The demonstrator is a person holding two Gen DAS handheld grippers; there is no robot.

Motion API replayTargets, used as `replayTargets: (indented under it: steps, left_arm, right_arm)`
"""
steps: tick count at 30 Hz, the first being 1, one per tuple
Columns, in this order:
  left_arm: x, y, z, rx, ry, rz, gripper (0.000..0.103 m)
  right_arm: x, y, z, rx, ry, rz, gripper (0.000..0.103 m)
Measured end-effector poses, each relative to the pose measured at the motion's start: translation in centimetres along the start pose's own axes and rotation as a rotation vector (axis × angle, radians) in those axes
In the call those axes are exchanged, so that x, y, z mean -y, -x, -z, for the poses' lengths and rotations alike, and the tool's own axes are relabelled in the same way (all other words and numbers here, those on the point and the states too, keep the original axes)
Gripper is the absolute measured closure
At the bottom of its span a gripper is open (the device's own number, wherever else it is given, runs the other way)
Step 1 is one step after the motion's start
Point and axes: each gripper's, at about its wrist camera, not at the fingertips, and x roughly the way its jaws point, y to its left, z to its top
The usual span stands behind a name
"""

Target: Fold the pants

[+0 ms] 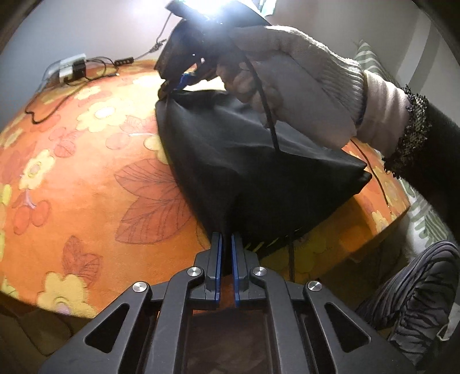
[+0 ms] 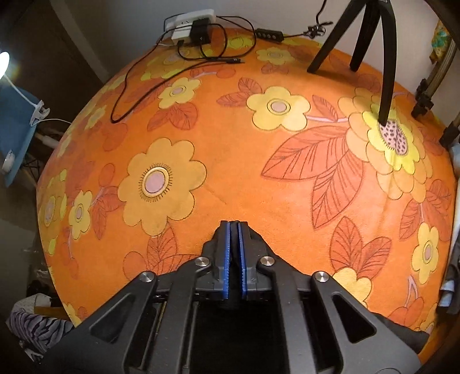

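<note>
The black pants point(image 1: 244, 161) hang as a folded panel above the orange flowered table point(image 1: 86, 172). My left gripper point(image 1: 226, 238) is shut on the near lower edge of the pants. In the left wrist view my right gripper point(image 1: 175, 83), held by a gloved hand point(image 1: 287, 72), is shut on the far upper corner of the pants. In the right wrist view my right gripper point(image 2: 233, 230) is shut with black cloth between its blue pads point(image 2: 227, 259), above the table point(image 2: 230, 143). The rest of the pants is hidden below that camera.
A power strip with plugs point(image 2: 191, 27) and cables point(image 2: 138, 86) lies at the table's far edge. Black tripod legs point(image 2: 385, 72) stand at the far right. A bright lamp point(image 1: 207, 5) glares at the top. A striped garment point(image 1: 417, 302) lies right of the table.
</note>
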Motion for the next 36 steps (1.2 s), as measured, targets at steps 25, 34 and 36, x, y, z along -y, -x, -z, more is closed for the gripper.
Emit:
replayTargets:
  steps: [25,34,36]
  left_arm:
    - [3.0,-1.1,-3.4,0.034,-0.097,0.049,0.091]
    - [5.0,-1.9,-3.9,0.029,-0.121,0.119,0.078]
    - [5.8,-1.9,-4.0,0.034,-0.146,0.122,0.078]
  right_arm:
    - [7.7,9.2,17.5,0.017,-0.141,0.104,0.077]
    - [11.0,14.0,22.0,0.104,-0.303,0.007,0.076]
    - [11.0,13.6,23.0,0.082,-0.309,0.009,0.076]
